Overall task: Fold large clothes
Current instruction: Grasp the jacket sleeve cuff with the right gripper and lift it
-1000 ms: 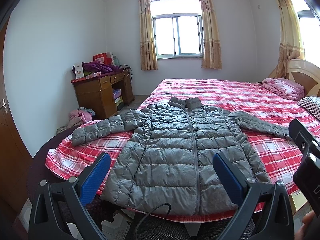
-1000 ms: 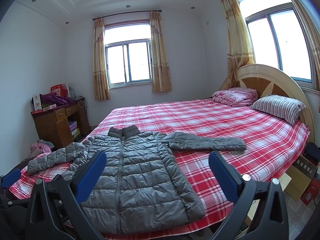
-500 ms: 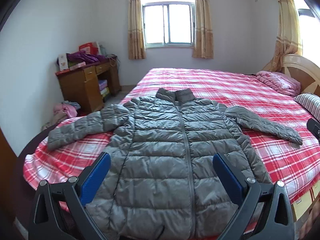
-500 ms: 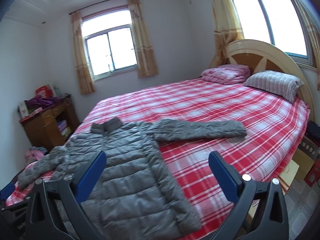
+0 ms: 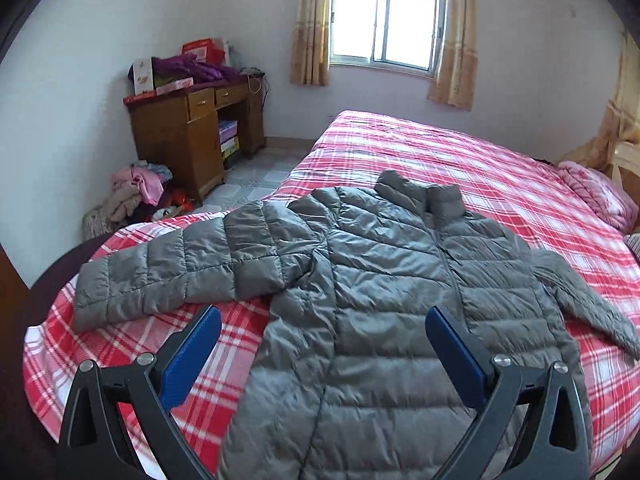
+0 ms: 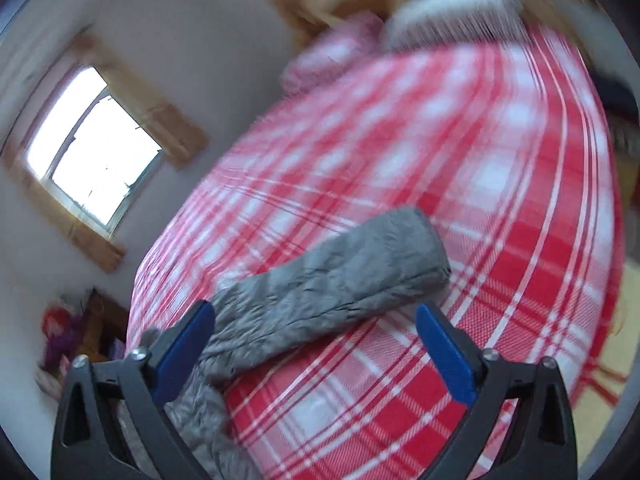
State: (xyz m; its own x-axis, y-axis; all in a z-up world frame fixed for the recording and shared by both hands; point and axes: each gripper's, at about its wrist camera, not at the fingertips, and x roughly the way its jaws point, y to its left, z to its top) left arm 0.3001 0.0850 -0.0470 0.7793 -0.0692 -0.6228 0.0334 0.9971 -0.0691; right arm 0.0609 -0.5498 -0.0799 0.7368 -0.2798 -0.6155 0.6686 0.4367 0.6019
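A grey quilted puffer jacket (image 5: 392, 288) lies flat, front up and zipped, on the red plaid bed (image 5: 500, 168). Its collar points away from the spread, empty fingers of the left gripper (image 5: 322, 354), sleeves out sideways. One sleeve (image 6: 332, 288) lies between the right gripper (image 6: 314, 344) fingers, likewise spread.

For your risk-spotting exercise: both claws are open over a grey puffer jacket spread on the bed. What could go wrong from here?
1. The right claw is closing on the jacket's right sleeve in a blurred view, so it may pinch the plaid bedsheet too.
2. The grey puffer jacket reaches the bed's near edge; tugging could slide it off.
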